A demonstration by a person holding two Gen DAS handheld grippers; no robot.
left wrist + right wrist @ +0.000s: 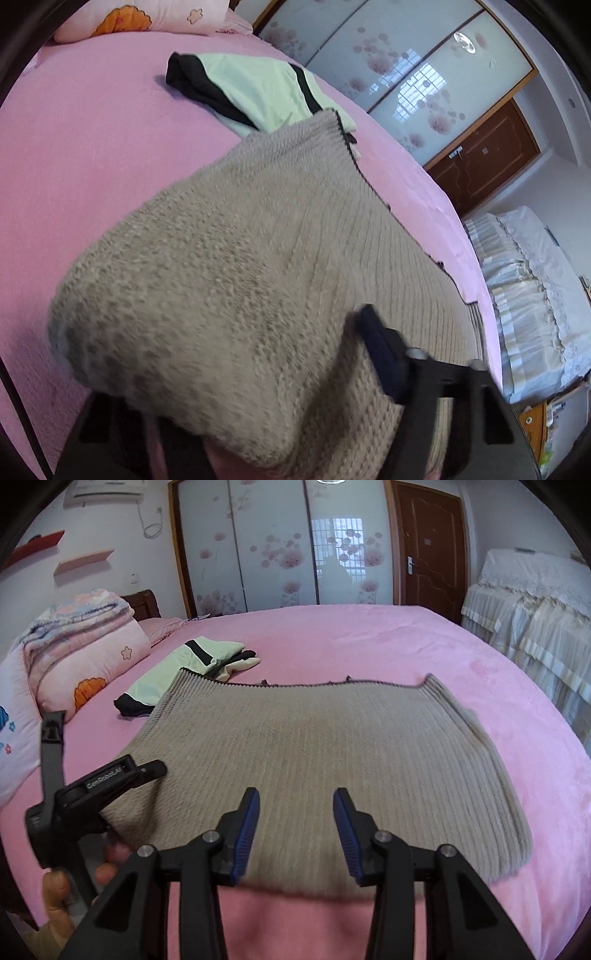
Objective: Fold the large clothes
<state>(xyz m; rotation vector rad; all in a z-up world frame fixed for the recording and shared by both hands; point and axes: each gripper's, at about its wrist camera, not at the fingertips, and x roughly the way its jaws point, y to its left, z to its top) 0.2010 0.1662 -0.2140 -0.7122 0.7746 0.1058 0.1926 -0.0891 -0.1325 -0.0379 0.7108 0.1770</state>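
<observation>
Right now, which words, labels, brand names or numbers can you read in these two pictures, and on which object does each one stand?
"GenRobot.AI", as far as it can be read: pale letters on the black body of the left gripper, seen from the right wrist.
Small plate on the brown door: too small to read.
Beige knit sweater, folded green garment, pink bed cover: no text visible.

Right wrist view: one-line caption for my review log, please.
Right gripper open above the near edge of a beige sweater spread on a pink bed; left gripper at its left edge.
</observation>
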